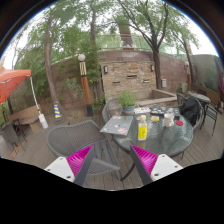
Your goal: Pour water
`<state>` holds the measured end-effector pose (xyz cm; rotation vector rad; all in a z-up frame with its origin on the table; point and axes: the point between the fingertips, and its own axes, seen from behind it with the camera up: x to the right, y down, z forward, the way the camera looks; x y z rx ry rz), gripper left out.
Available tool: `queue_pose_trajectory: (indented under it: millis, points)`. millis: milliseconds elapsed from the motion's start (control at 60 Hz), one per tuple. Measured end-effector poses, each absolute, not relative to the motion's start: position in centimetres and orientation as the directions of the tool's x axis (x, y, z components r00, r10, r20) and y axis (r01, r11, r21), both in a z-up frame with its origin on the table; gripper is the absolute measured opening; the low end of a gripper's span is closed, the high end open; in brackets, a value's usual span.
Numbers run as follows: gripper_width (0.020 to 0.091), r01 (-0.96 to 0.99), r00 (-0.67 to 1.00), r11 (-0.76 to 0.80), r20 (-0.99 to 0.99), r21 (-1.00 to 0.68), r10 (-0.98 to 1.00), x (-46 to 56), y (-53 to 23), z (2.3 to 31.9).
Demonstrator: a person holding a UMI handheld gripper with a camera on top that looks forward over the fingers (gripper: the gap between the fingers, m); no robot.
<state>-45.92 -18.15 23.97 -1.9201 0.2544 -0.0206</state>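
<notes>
Glass-topped round table [160, 143] sits right of centre, ahead of the gripper [112, 160]. On it: a yellow bottle [143, 128] near the middle of the frame and a tray [117, 125] beside it. Pink pads [80, 160] stand apart, jaws open, holding nothing. Metal chair [75, 135] at left.

Daylight scene, outdoors, evenly lit. The sky [60, 15] shows through the trees [100, 30] as pale, washed-out patches. Shadows under the glass table [165, 140] are soft, without hard edges. Strong wide-angle bending curves the far wall [130, 72] and pulls objects at left and right inward. Fine detail is soft throughout.
</notes>
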Motion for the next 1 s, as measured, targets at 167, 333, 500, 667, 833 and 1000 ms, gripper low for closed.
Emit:
queue_pose_trajectory:
  millis: [167,333,500,667,833,1000]
  points:
    - [0.0827,-0.200,0.966,-0.321,-0.132,-0.926,-0.221,-47.2,-17.9,24.1]
    - [0.0830,-0.224,0.952,-0.288,-0.146,-0.931,-0.268,-47.1,-15.6,21.6]
    - [0.0830,-0.141,0.943,-0.286,-0.041,-0.948,-0.330,-41.3,-13.3,18.2]
    - [0.0830,-0.101,0.923,-0.270,0.011,-0.958,-0.385,-31.5,-6.8,15.2]
    - [0.0837,-0.069,0.923,-0.214,0.018,-0.974,-0.384,-24.3,3.1,12.6]
    - [0.0836,-0.043,0.925,-0.193,0.034,-0.980,-0.378,-19.7,10.5,9.9]
